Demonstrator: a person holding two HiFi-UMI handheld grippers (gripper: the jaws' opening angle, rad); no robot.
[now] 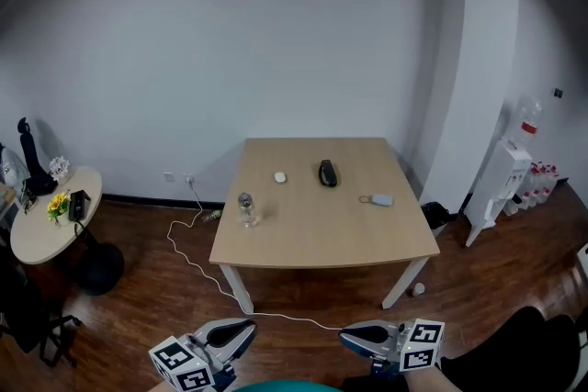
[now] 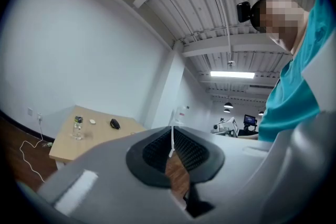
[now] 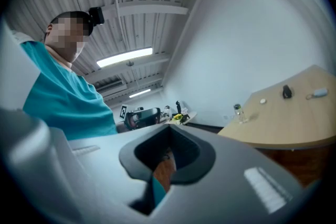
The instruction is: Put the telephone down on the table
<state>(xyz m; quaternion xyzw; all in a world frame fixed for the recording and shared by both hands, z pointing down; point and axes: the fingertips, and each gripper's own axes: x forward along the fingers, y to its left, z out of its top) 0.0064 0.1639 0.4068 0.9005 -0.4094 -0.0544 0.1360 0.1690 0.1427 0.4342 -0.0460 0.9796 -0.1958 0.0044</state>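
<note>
A black telephone handset [image 1: 327, 172] lies on the far half of the wooden table [image 1: 312, 239], well away from both grippers. It also shows small in the left gripper view [image 2: 114, 124] and the right gripper view [image 3: 286, 92]. My left gripper [image 1: 246, 327] and right gripper [image 1: 345, 338] are low at the head view's bottom edge, short of the table, tips turned toward each other. Both have their jaws shut with nothing between them, as the left gripper [image 2: 173, 152] and right gripper [image 3: 167, 157] show up close.
On the table stand a clear bottle [image 1: 245, 208], a small white object [image 1: 280, 177] and a light blue object [image 1: 381, 200]. A white cable [image 1: 197, 266] trails over the wood floor. A round side table [image 1: 37, 234] is at the left, a water dispenser [image 1: 501, 184] at the right.
</note>
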